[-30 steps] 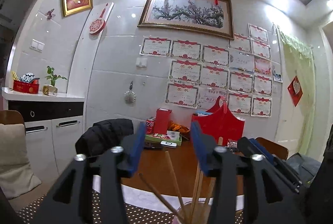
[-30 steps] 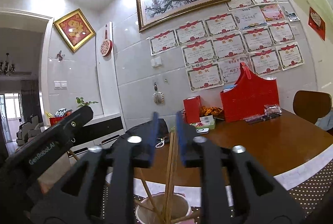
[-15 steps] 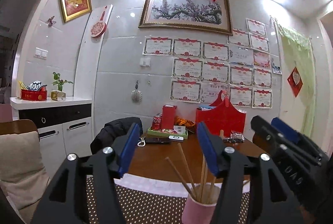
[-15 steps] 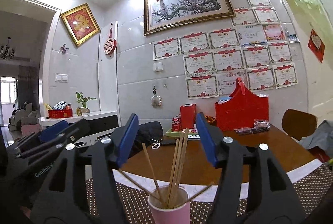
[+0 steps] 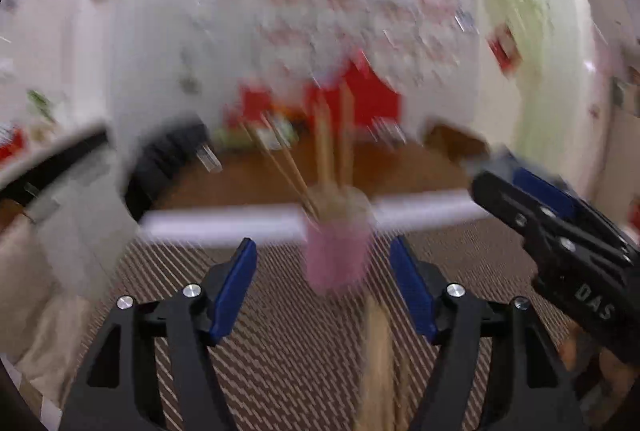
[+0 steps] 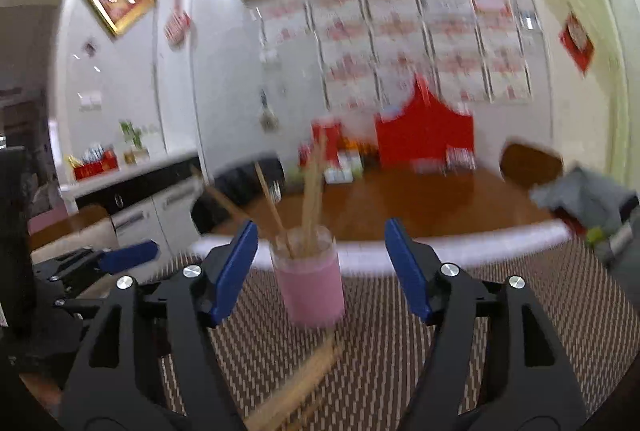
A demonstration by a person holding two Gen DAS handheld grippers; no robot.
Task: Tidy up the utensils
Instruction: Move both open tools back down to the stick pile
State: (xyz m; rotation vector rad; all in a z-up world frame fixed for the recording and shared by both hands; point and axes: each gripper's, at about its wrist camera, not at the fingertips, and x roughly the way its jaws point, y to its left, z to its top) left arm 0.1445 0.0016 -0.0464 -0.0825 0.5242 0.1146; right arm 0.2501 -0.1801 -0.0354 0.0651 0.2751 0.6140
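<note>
Standing at frame centre on a dotted mat [image 6: 400, 351], a pink cup [image 6: 314, 295] of chopsticks [image 6: 310, 199] is recorded. Left gripper [image 5: 322, 289] and right gripper [image 6: 320, 269]: jaws opening, nothing clamped. Loose chopsticks [image 6: 296, 387] lie below the cup.

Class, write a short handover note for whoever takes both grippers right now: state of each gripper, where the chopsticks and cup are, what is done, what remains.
Left gripper: jaws opening, nothing between them.
Right gripper: jaws opening, nothing gripped; the pink cup stands just ahead of it.
The cup stands on the dotted mat, with several chopsticks upright or leaning inside.
Done: those sticks are in the cup.
Left: loose chopsticks lie on the mat in front of the cup; pick them up and drop them in. The pictures are blurred, so the count is unclear.
</note>
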